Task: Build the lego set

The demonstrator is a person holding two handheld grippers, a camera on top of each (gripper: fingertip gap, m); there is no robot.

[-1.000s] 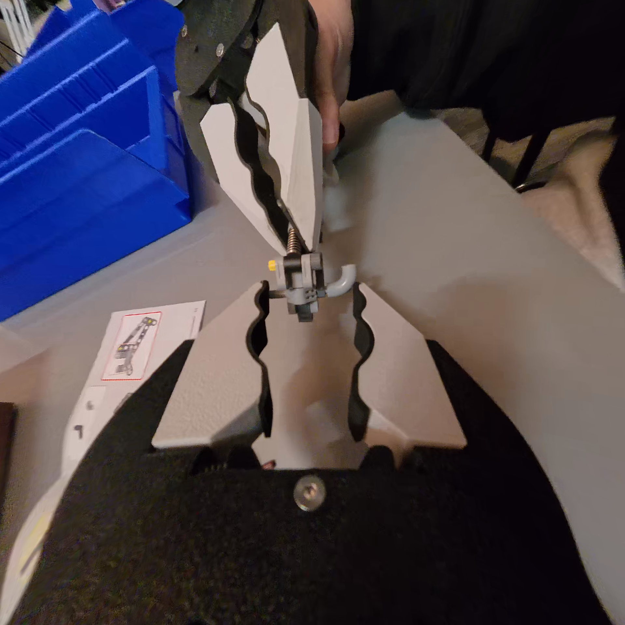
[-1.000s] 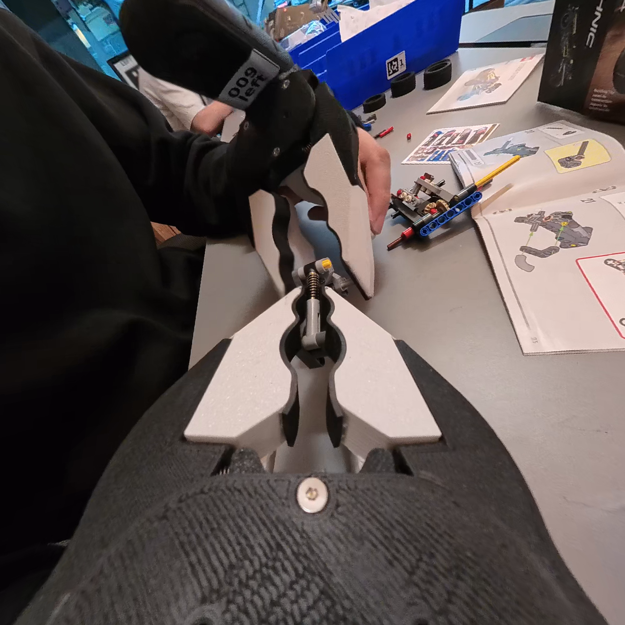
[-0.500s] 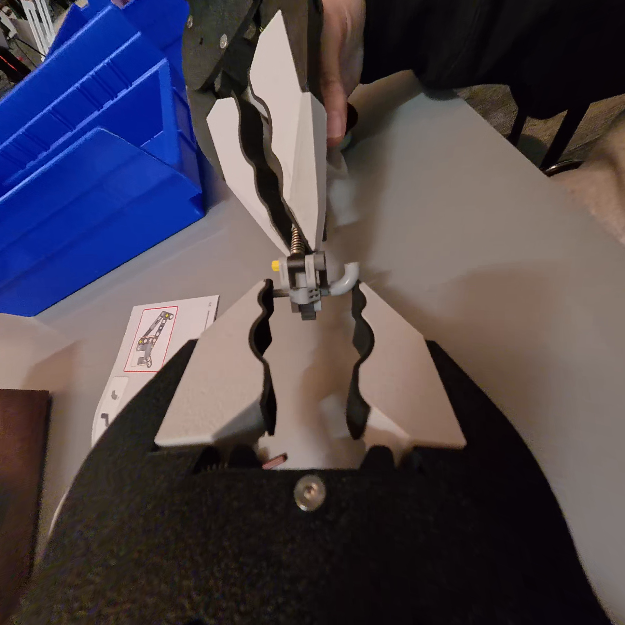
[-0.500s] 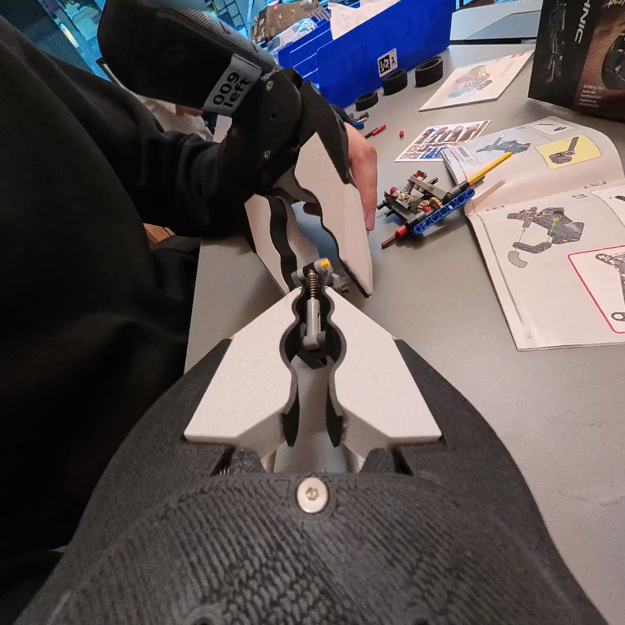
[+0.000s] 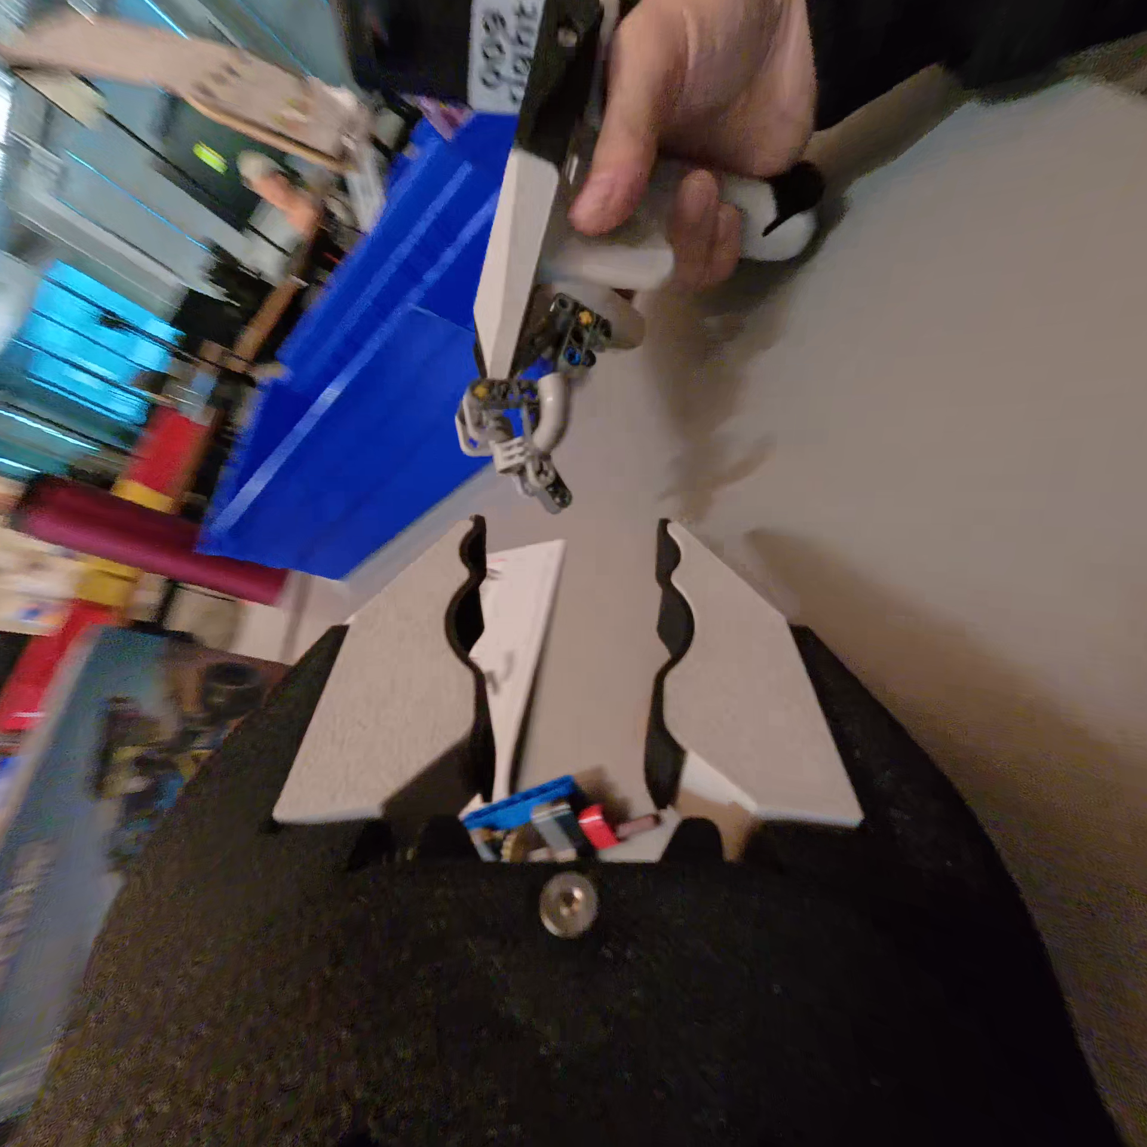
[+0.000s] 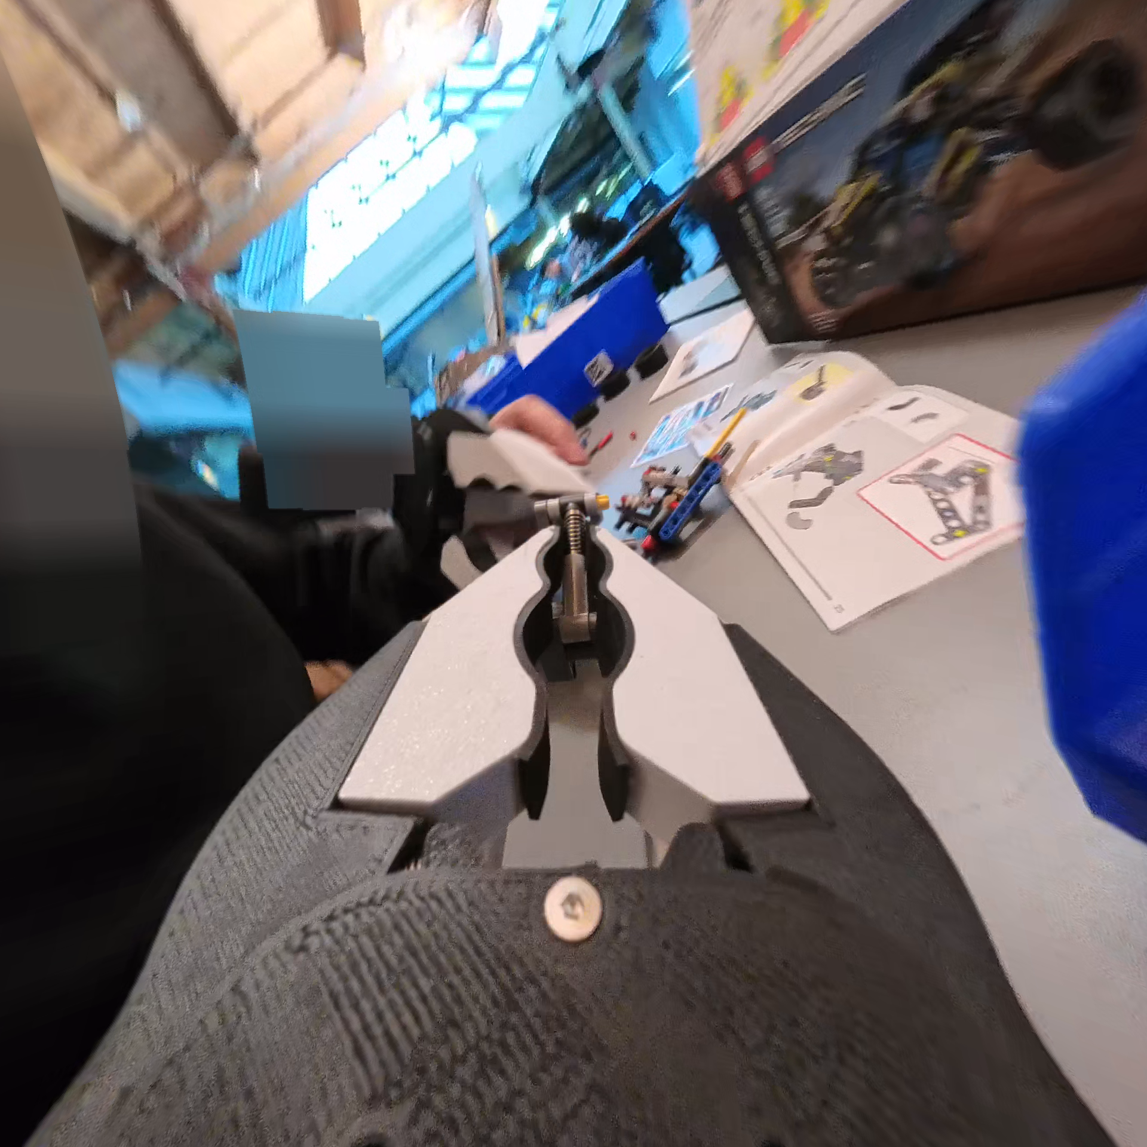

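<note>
— What's ahead of your jaws?
— My left gripper (image 5: 568, 527) is spread wide with nothing between the jaws. Just beyond them the right gripper (image 5: 496, 378), gripped by a hand (image 5: 695, 124), pinches a small grey lego assembly (image 5: 521, 428).
— And below?
— Grey surface (image 5: 900, 372); blue bin (image 5: 360, 434) left of my jaws.

A grey table (image 6: 931, 683) carries a blue storage bin (image 5: 372, 397) on its left side. Far beyond it, a blurred room shows bright blue-lit windows (image 6: 397, 205) and, at far left, a dark red cylinder-like object (image 5: 143, 540).
</note>
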